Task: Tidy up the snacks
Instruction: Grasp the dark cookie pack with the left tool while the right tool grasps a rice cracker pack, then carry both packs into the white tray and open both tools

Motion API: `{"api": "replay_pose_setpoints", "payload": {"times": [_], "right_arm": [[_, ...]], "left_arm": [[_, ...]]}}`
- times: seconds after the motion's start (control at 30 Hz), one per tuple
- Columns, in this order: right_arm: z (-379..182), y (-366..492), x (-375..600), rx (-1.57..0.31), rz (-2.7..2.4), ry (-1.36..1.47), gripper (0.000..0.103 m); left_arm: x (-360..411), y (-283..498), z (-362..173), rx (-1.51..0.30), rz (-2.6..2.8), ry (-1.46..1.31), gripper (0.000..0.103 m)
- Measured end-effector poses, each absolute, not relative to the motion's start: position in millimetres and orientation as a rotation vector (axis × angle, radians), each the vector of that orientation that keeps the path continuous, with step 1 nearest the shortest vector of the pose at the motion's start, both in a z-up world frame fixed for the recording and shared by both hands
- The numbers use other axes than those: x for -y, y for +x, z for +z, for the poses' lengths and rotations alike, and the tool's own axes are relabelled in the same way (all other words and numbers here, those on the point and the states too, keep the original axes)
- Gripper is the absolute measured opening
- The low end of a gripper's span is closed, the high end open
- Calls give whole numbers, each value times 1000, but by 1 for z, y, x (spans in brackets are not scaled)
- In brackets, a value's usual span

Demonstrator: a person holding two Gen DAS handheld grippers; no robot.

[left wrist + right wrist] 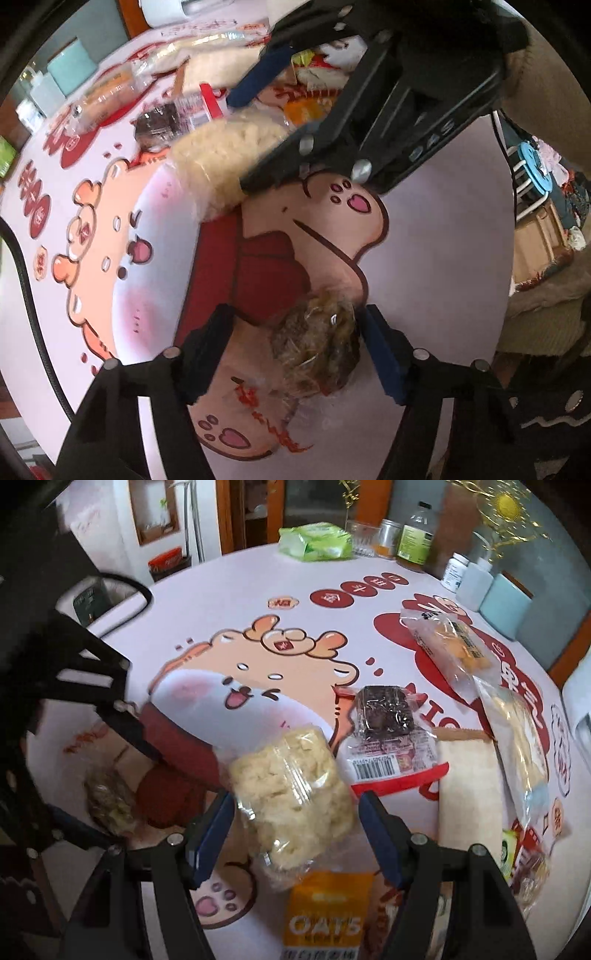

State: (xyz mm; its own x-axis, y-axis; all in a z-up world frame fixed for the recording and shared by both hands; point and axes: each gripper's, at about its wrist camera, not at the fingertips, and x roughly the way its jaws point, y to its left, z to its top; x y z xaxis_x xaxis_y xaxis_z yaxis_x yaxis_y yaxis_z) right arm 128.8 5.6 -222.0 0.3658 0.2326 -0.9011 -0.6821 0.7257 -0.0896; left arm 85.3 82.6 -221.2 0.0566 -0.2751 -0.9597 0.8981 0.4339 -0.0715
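Right wrist view: round table [369,635] under a cartoon cloth, snack packets scattered across it. Right gripper [297,834] holds a pale puffed-snack bag [291,790] between its pads, clamped. Left gripper [291,354] straddles a small brown wrapped snack [317,347] lying on the table; the near pad touches, the far one stands off, so not yet gripped. Risk: crinkly film slips, or one-sided contact shoves the packet aside.
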Motion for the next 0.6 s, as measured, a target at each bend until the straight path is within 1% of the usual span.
{"api": "replay_pose_setpoints", "payload": {"times": [0.07,0.13,0.17,0.33,0.43,0.47,0.53,0.6], "right_arm": [[-227,131,-8,-1055,609,-506,70],[-229,134,-6,-1074,584,-462,68],[-229,136,-4,-1086,571,-426,65],[-225,122,5,-1058,438,-327,59],[-218,108,14,-1042,369,-193,58],[-214,102,17,-1034,351,-143,58],[-206,92,22,-1008,326,-68,58],[-198,79,26,-981,302,-4,58]], "left_arm": [[-83,84,-221,-1184,-987,669,64],[-85,87,-220,-1183,-967,654,55],[-87,91,-219,-1186,-945,636,46],[-104,120,-217,-1223,-737,518,44],[-119,137,-217,-1247,-610,415,43],[-125,142,-216,-1257,-579,374,40],[-137,151,-210,-1266,-545,287,33],[-144,154,-205,-1267,-518,239,33]]}}
